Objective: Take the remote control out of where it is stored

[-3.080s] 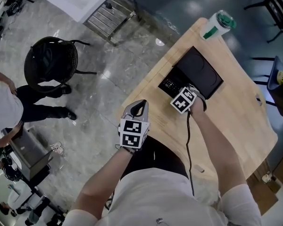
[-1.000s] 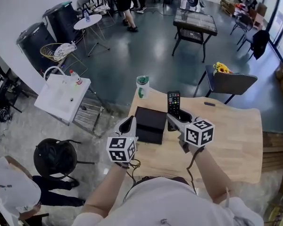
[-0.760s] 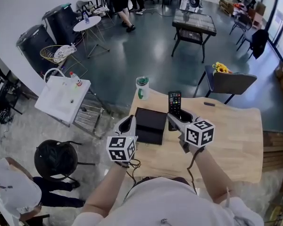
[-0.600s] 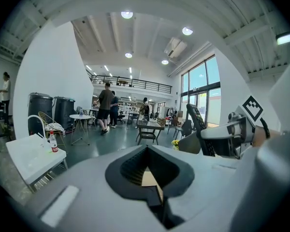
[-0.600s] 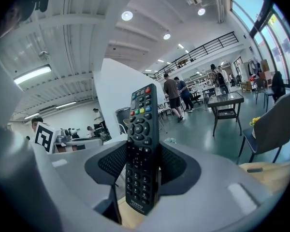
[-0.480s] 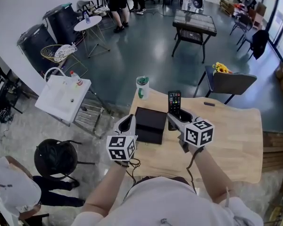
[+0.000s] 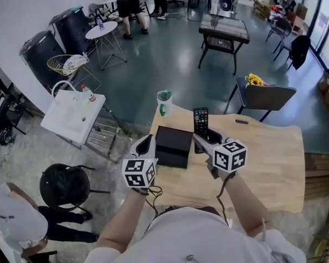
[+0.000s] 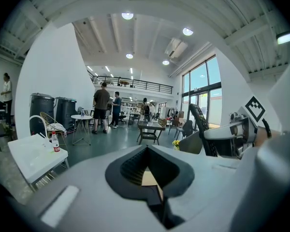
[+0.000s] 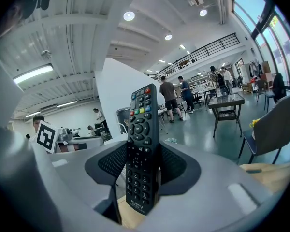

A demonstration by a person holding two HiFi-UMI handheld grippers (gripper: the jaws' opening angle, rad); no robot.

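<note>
Head view. Landmark is the black box (image 7: 172,146) on the wooden counter (image 7: 266,160).
- Right tool (image 7: 200,138) sits at the box's right edge. The remote control (image 7: 200,120) sticks out of it past the box's far right corner.
- Left tool (image 7: 146,144) is just off the box's left side and carries nothing.
- A lidded cup (image 7: 164,103) stands beyond the box's far left corner.
- I cannot tell from here whether the remote is clear of the counter.

Left gripper view.
- Left tool (image 8: 148,168) has its jaws brought together, with nothing between them. Only a sliver of counter shows through the pad hollow.
- Off to the right I see the remote control (image 8: 202,129) edge-on, tilted and standing up out of the right tool (image 8: 232,133). The head view flattens that tilt.

Right gripper view.
- Right tool (image 9: 142,178) is clamped on the lower part of the remote control (image 9: 141,146), with the pads on its two long edges.
- The remote's long axis runs along the jaws, and its button face is toward the camera.
- Most of its length is past the fingertips, with open room behind it. Pale wood shows under its bottom end.
- Only this view confirms the grip.

My read:
- The remote is out of the box and lies wholly with the right hand.
- Any next move turns on that upright axis. It has to be tipped flat onto bare counter right of the box.
- The left tool is the nearer one to the box if it needs steadying.
</note>
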